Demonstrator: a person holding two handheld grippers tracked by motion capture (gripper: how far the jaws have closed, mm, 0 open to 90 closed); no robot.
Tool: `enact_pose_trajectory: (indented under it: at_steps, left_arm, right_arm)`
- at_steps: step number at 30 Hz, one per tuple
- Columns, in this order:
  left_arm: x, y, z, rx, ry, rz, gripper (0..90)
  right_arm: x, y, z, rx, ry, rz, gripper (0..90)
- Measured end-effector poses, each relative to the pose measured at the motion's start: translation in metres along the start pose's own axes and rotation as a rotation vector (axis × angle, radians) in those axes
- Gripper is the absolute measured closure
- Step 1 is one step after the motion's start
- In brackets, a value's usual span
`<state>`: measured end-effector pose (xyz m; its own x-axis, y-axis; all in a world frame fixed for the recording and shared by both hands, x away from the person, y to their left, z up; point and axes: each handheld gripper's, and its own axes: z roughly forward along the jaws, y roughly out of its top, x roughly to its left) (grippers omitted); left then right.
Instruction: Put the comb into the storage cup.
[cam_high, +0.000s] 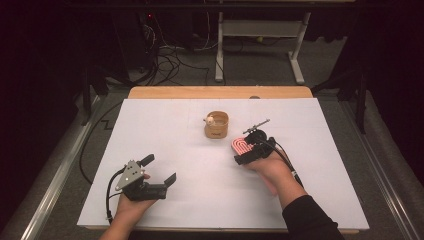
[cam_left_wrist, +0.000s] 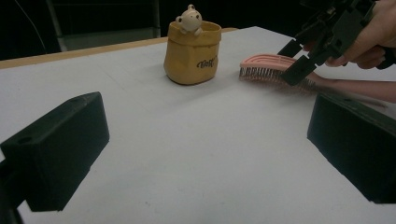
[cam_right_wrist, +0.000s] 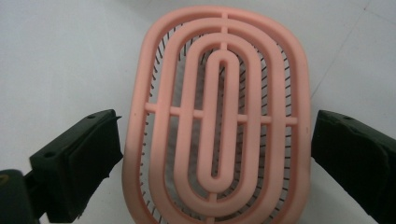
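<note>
Dark room, grey floor (cam_high: 260, 65) (carpet, perhaps), white desk frame (cam_high: 260, 30) behind.

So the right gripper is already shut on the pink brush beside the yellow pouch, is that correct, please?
Not quite: the right gripper is open, its jaws straddling the pink brush with a gap on each side, as the right gripper view shows. The brush does lie beside the yellow pouch.

Left gripper (cam_high: 159, 169): held low at the near left, 2 black jaws spread wide apart, pointing up and to the right; grey three-cornered plate on top, cable looping off its left side. Left hand (cam_high: 131, 206): wrapped around the grip from below, bare forearm. Right gripper (cam_high: 239, 154): farther forward and right of centre, tipped down, 2 jaws parted. Right hand (cam_high: 267, 167): clasped over the body, dark sleeve on the forearm, cable trailing back along it.
</note>
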<state>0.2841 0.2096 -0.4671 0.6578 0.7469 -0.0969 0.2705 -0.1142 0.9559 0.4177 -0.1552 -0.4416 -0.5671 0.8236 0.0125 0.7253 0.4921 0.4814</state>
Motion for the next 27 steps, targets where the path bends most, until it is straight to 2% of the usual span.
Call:
enact_pose_trajectory:
  at_steps: [4, 9, 16, 19, 27]
  left_arm:
    - [0.0001, 0.0, 0.0002, 0.001, -0.001, 0.001, 0.0]
    - [0.0004, 0.0002, 0.0003, -0.003, -0.002, -0.004, 0.0]
    - [0.0003, 0.0001, 0.0006, -0.003, -0.004, -0.004, 0.0]
    - [0.0006, 0.0001, 0.0007, 0.001, -0.003, -0.002, 0.0]
    - [0.0004, 0.0001, 0.0011, 0.001, -0.005, 0.002, 0.0]
  right_arm:
    - [-0.0015, -0.0018, 0.001, 0.007, 0.007, 0.017, 8.6]
    - [0.0007, -0.0014, 0.0015, -0.003, 0.006, 0.013, 17.8]
    - [0.0017, -0.0006, 0.0017, 0.004, -0.002, 0.022, 19.1]
    - [0.0043, -0.0002, 0.0017, 0.007, -0.022, 0.003, 19.5]
    - [0.0065, 0.0, 0.002, 0.001, -0.03, -0.037, 20.2]
